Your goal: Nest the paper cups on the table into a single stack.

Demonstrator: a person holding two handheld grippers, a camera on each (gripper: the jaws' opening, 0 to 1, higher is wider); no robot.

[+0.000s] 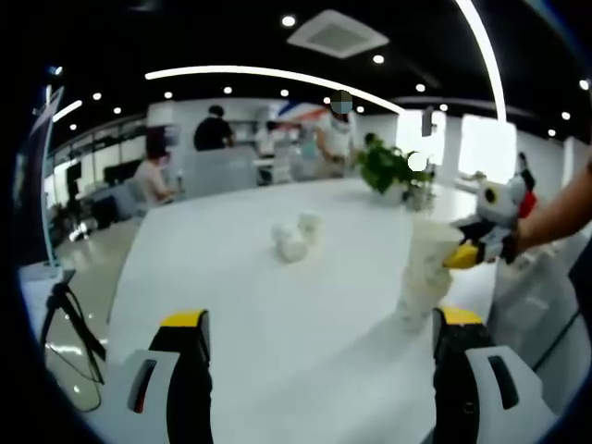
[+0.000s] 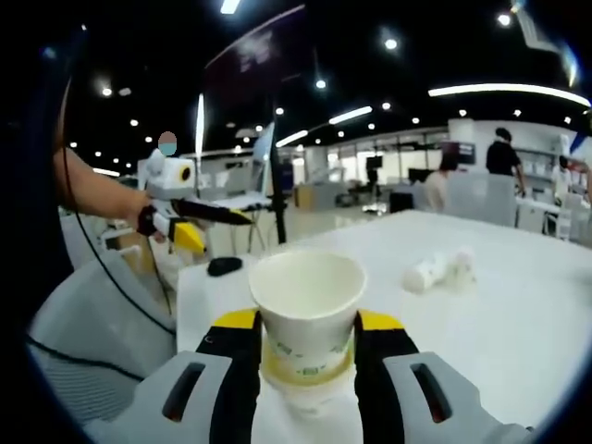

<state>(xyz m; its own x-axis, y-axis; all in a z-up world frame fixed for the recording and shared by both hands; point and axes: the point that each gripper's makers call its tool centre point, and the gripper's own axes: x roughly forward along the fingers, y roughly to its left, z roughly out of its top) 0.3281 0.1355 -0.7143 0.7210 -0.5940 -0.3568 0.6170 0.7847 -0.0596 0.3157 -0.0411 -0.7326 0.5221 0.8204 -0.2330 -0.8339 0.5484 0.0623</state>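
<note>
A long white table (image 1: 277, 305) runs ahead of the left gripper (image 1: 319, 347), whose yellow-tipped jaws stand wide apart with nothing between them. Ahead of those jaws, near the middle of the tabletop, lie a few loose paper cups (image 1: 296, 237), tipped on their sides and close together. Forward and to the right of the left gripper stands a stack of paper cups (image 1: 424, 277), upright on the table, and the right gripper (image 1: 467, 250) reaches in from the right, its yellow tips at the stack's upper part. Beyond the stack, at the far end of the table, sits a green potted plant (image 1: 390, 168).

In the right gripper view, the right gripper (image 2: 308, 347) has its jaws closed against the sides of an upright paper cup (image 2: 308, 301), open mouth upward, with more cup rims showing under it. Ahead and to the right of it the loose cups (image 2: 439, 269) lie on the white surface. To the left, off the table edge, the left gripper (image 2: 199, 222) is held in a person's hand (image 2: 139, 215). A small dark object (image 2: 225, 266) lies on the table near that corner.

The room is a large open office with a black ceiling, round spotlights and long curved light strips (image 1: 277, 76). Several people (image 1: 215, 129) stand or sit at desks in the background.
</note>
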